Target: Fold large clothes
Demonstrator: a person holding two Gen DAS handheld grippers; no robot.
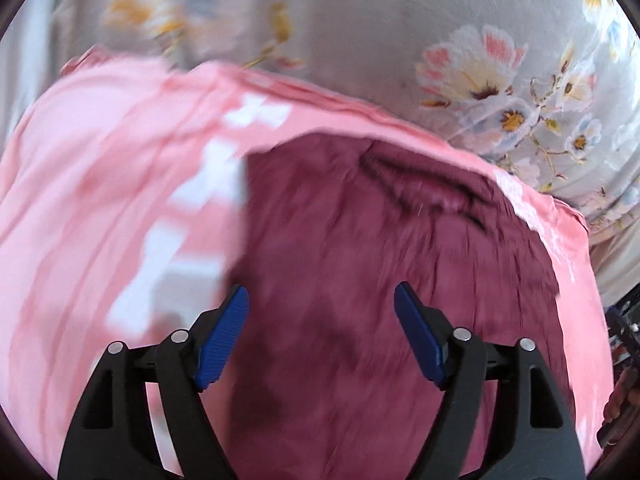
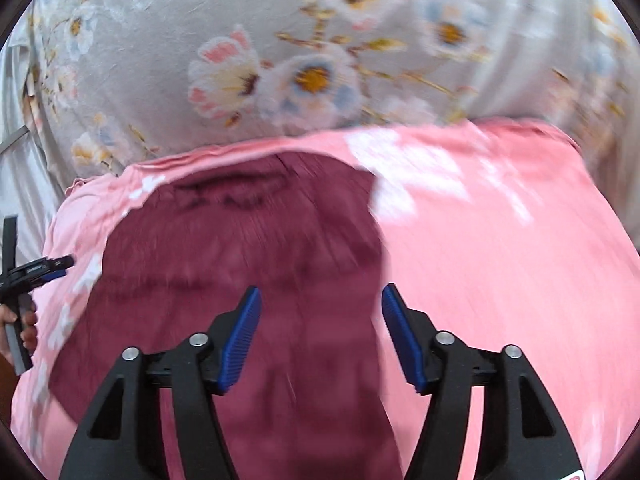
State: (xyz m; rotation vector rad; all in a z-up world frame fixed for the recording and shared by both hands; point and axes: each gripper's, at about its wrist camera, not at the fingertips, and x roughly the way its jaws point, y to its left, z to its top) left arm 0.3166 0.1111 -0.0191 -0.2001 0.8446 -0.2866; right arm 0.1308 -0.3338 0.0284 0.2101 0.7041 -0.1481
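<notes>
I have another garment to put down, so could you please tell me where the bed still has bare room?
Bare floral grey bedsheet lies free beyond the far edge of the pink white-printed garment. Nearer, it is crowded: the dark maroon garment lies on the pink one.

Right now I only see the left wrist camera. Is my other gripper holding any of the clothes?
Observer: No. The right gripper is open, with nothing between its pads, and it points at the maroon garment.
Operator: Does the pink one stick out on that side?
Observer: Yes. The pink garment spreads wide past the maroon one's right edge, with blurry white print near its far edge.
Operator: Can you see my left gripper from there?
Observer: Yes, side-on at the picture's left edge. The left gripper is held by a hand, next to the pink garment's left edge.
</notes>
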